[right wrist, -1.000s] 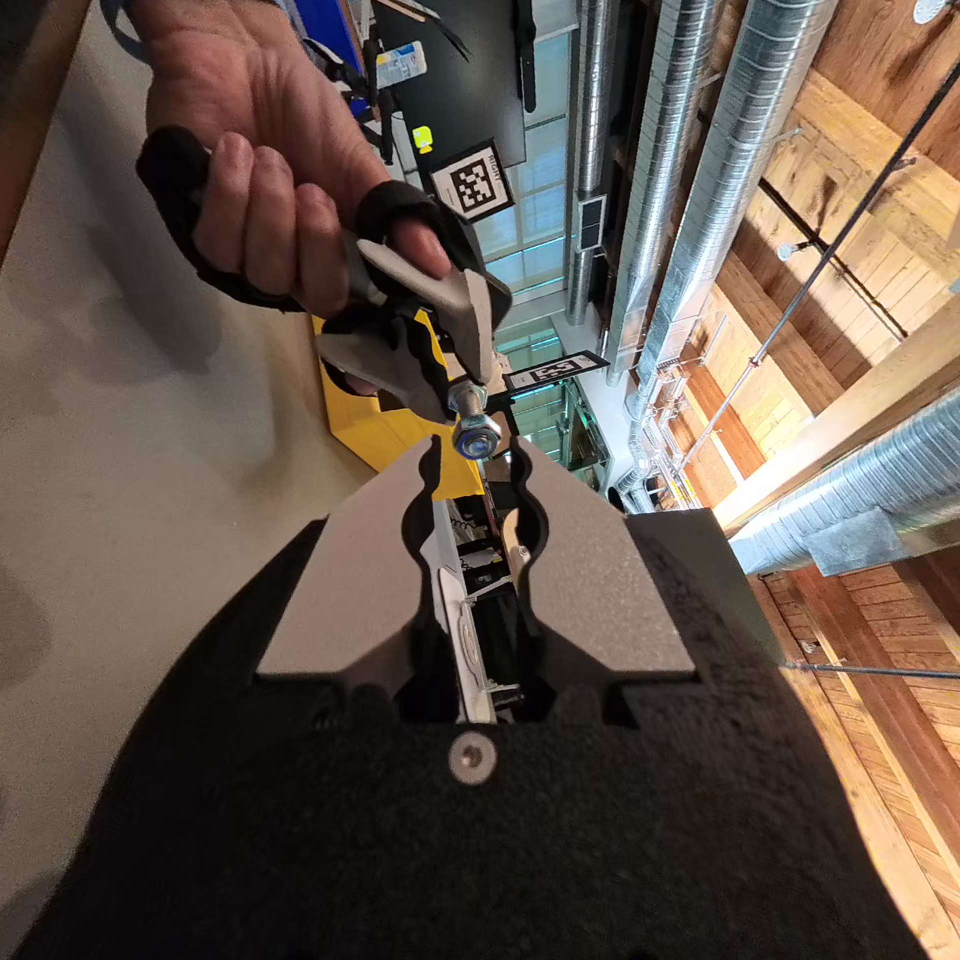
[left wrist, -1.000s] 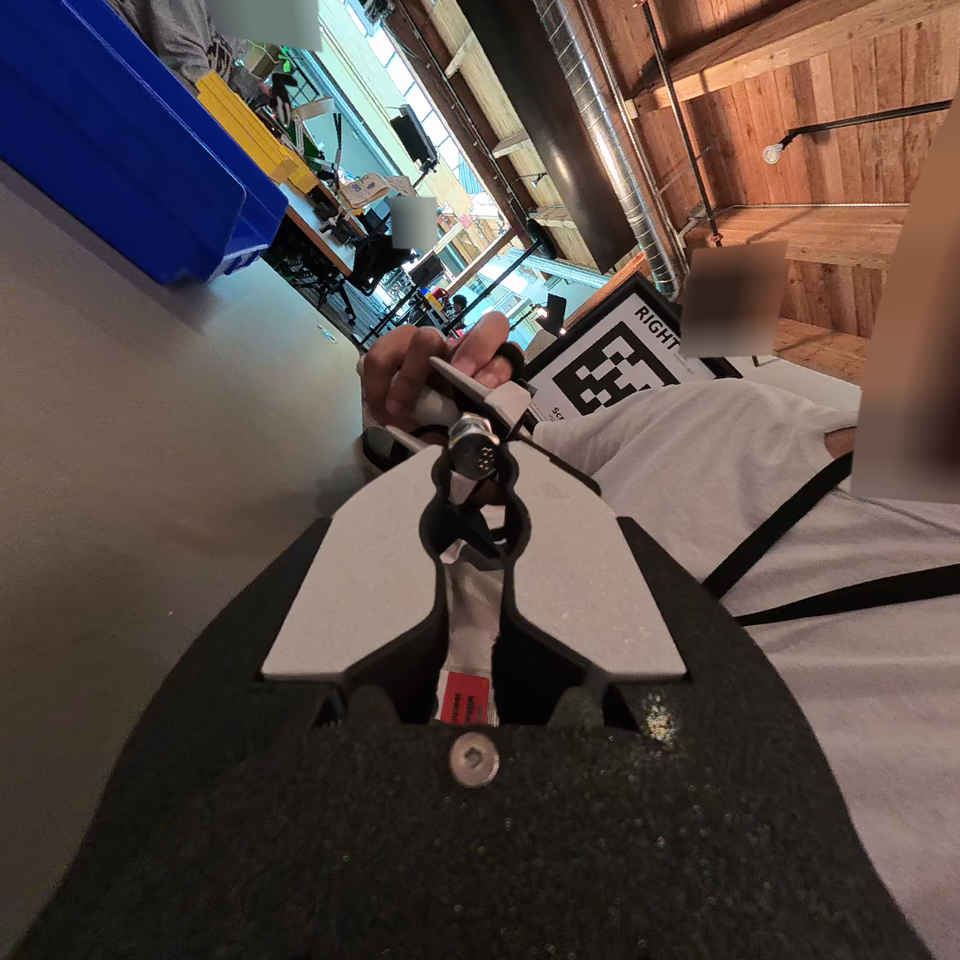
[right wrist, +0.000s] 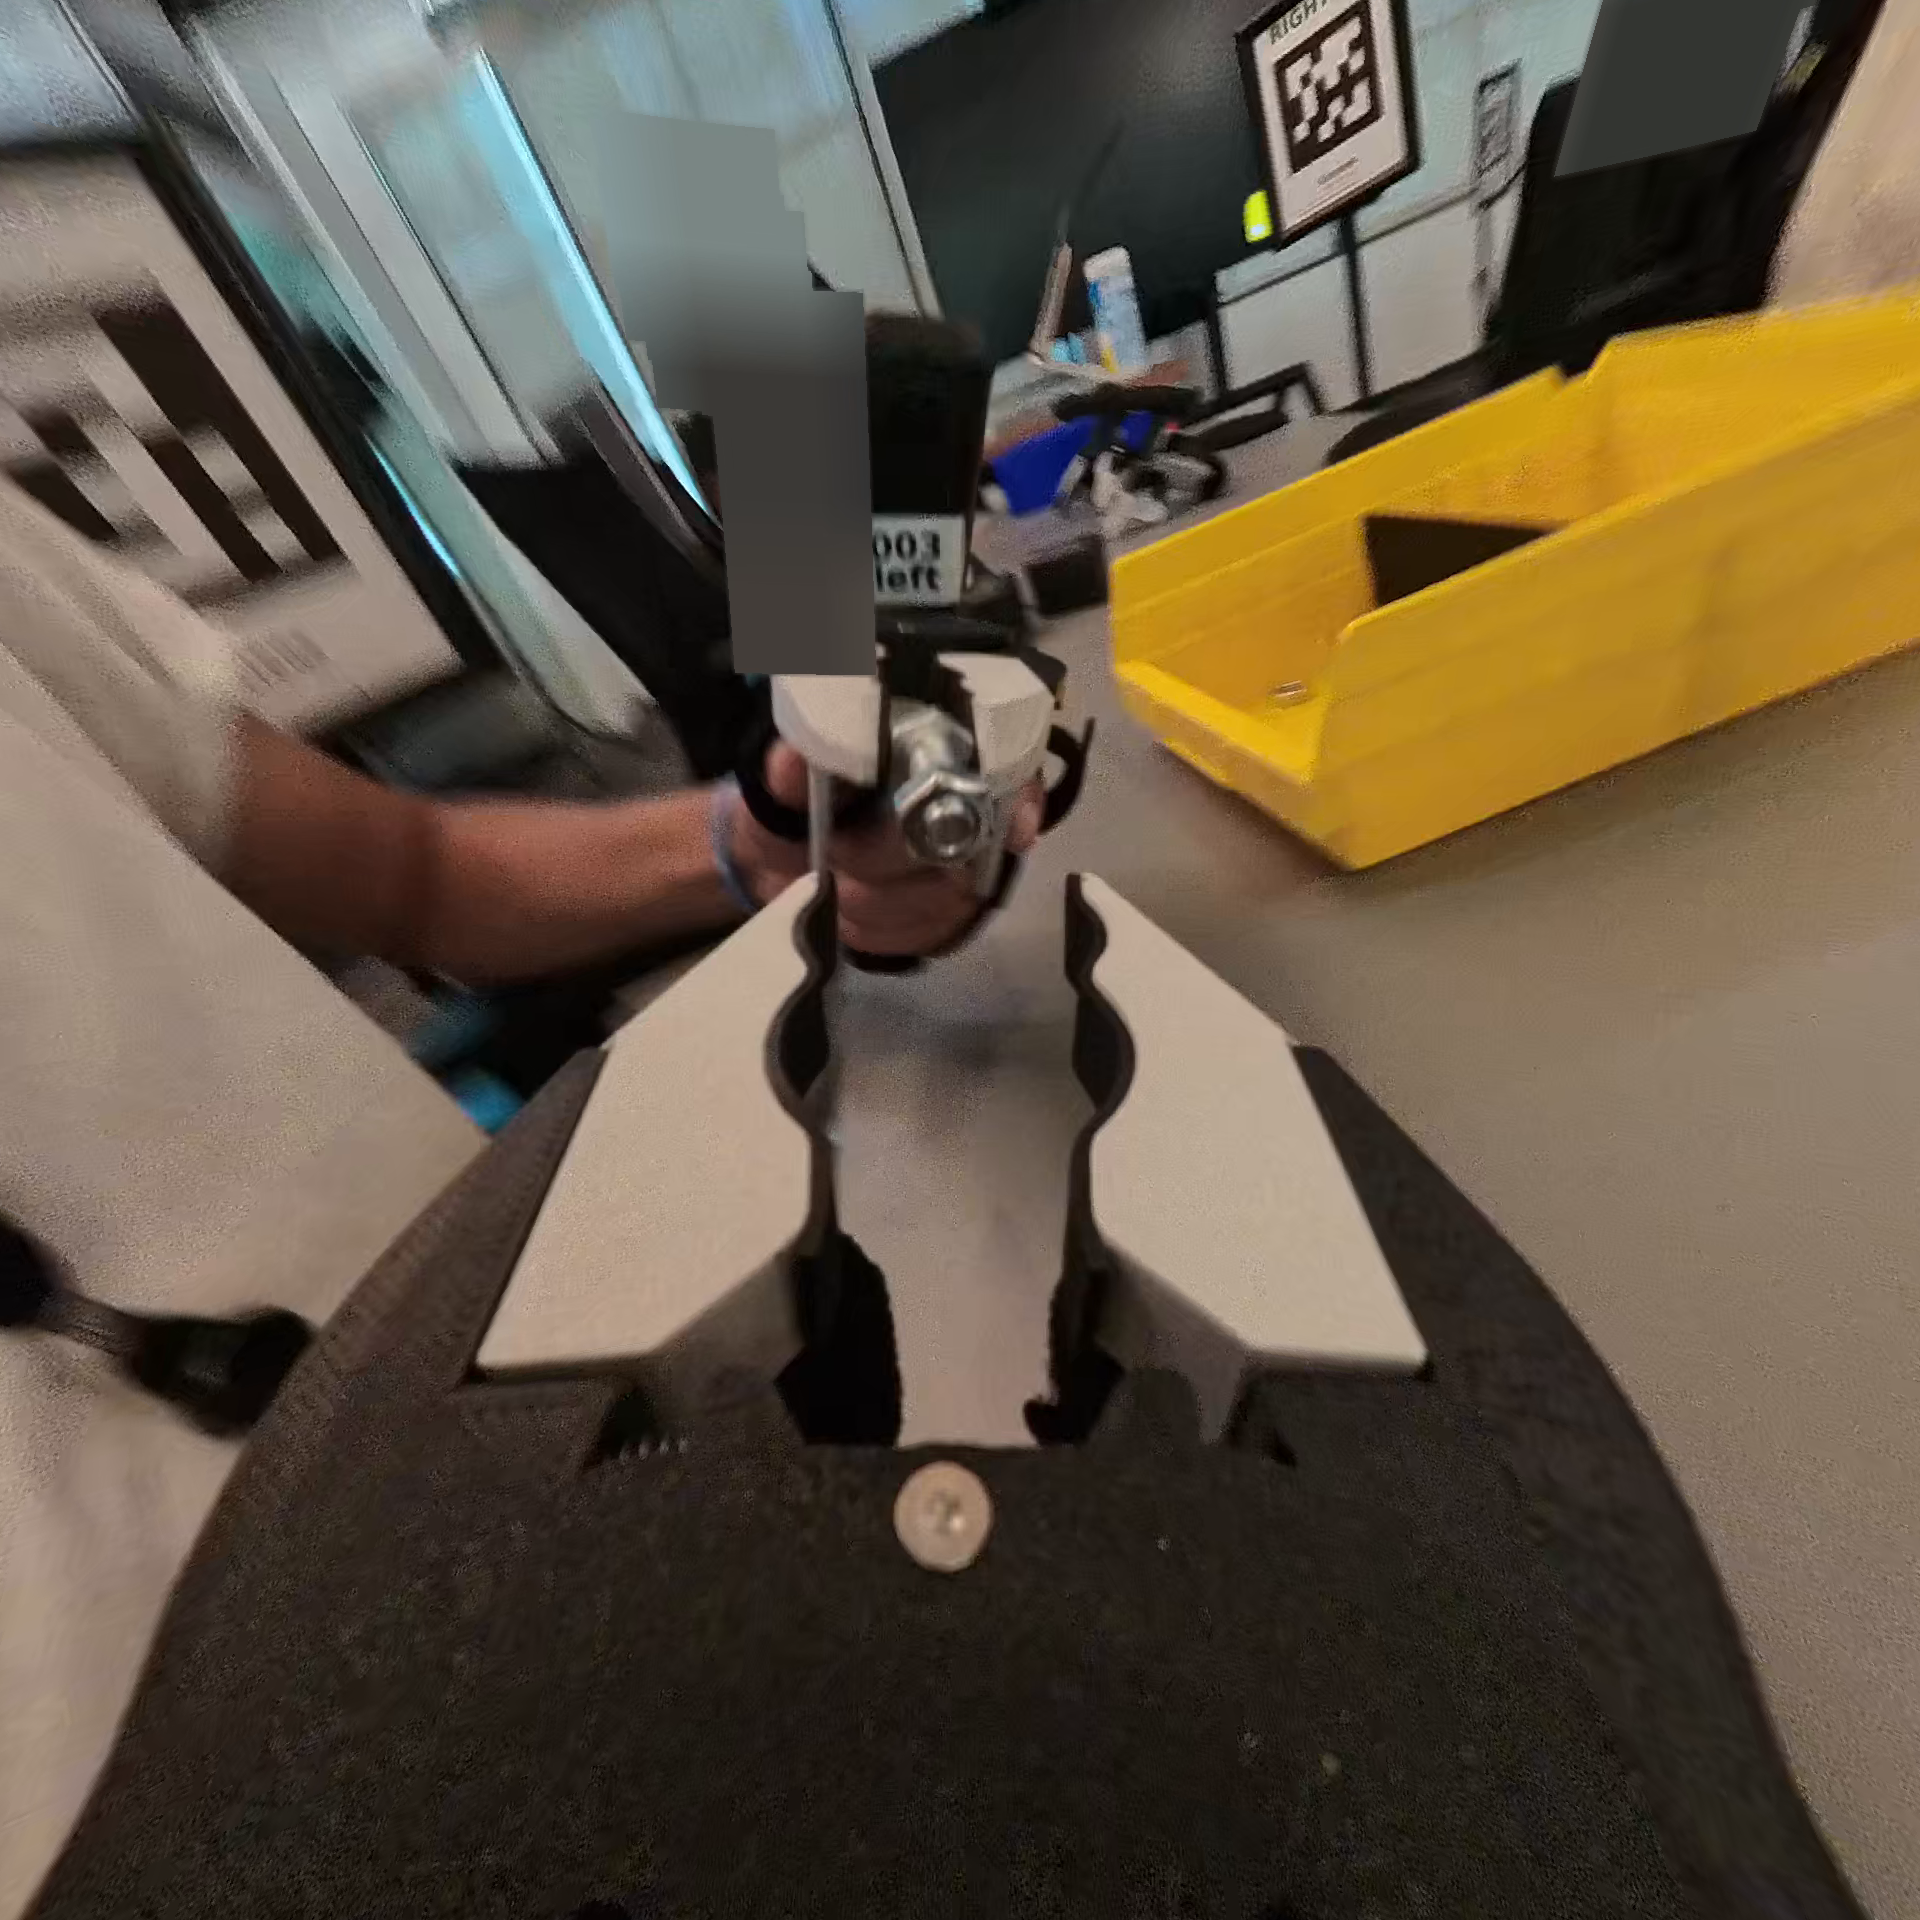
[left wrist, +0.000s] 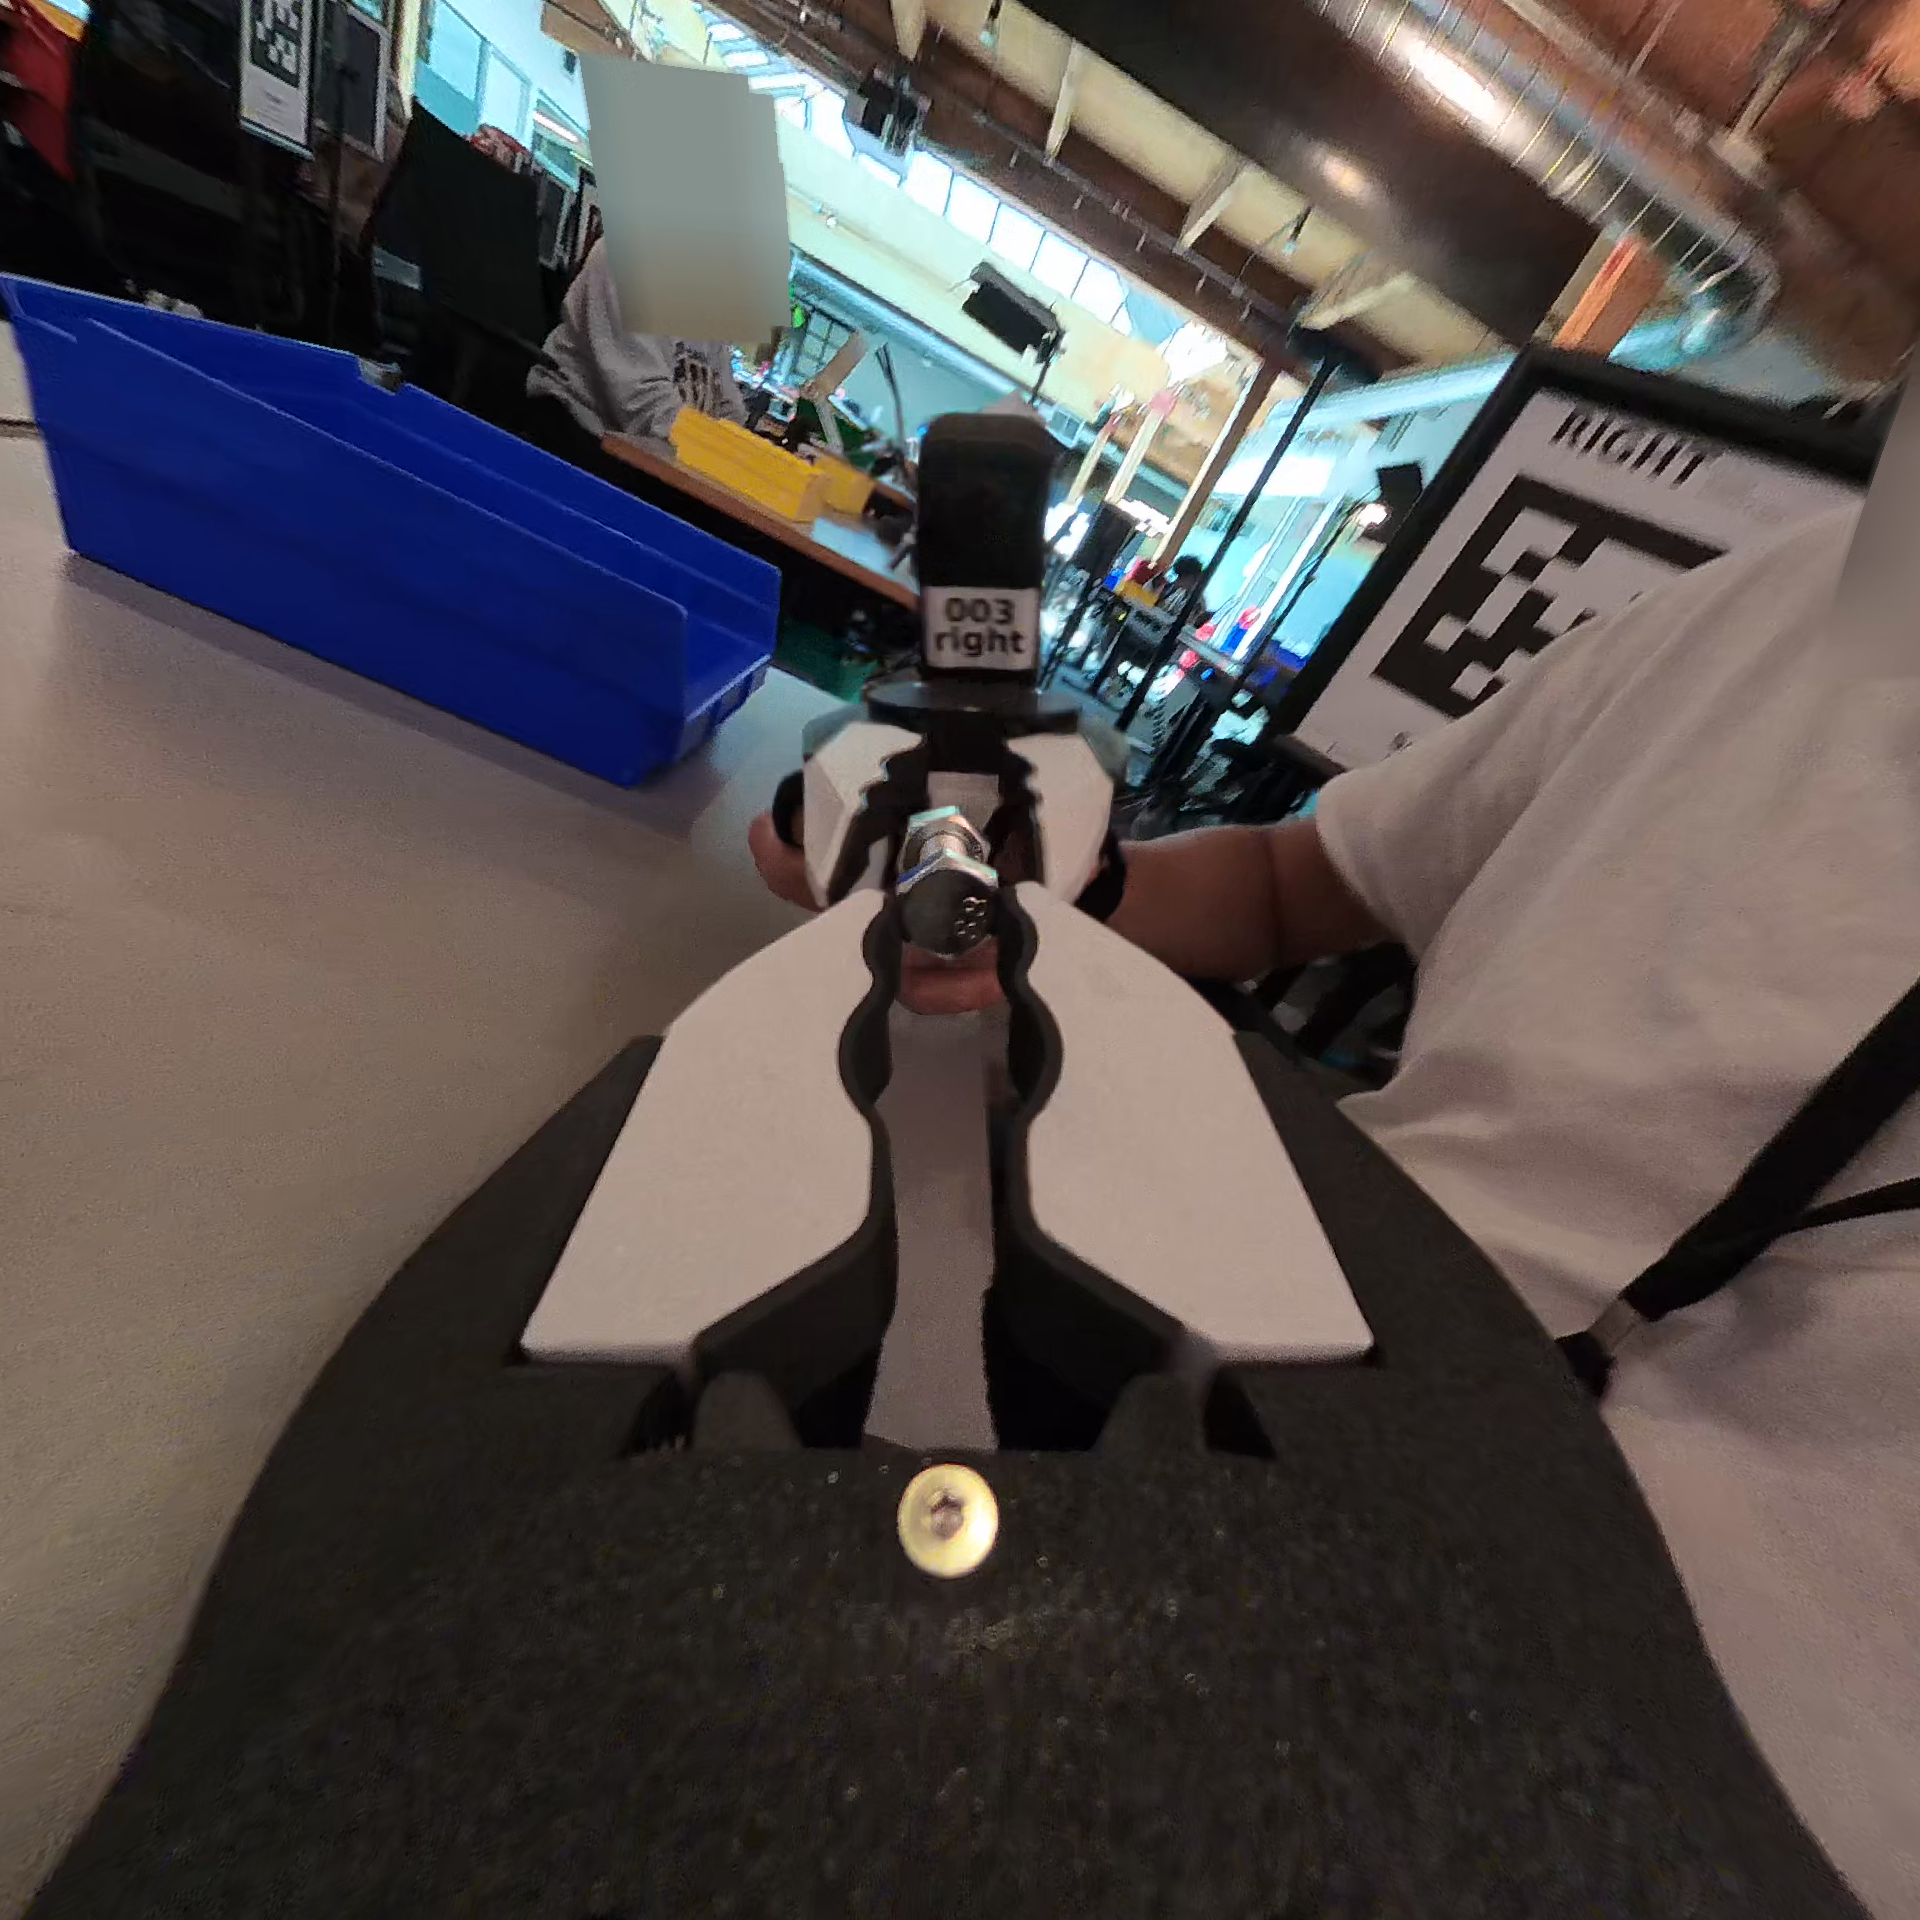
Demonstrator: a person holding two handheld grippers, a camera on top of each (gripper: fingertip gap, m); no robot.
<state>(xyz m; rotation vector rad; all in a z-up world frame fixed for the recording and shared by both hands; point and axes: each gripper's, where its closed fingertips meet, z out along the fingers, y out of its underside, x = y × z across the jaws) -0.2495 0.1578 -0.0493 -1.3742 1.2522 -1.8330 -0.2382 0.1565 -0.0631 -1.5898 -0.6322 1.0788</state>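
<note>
Left wrist view: left gripper fingers clamped on bolt; right gripper fingers apart, empty.

1. Table: plain light grey surface; carries both bins.
2. Blue bin: long, open-topped plastic bin resting on the table toward its far edge in the left wrist view.
3. Yellow bin: open-fronted plastic bin resting on the table at the right in the right wrist view; a small metal part lies on its floor.
4. Marker board: black-and-white patterned, on a stand beyond the table.
5. Second marker board: behind the person in the white shirt.
</note>
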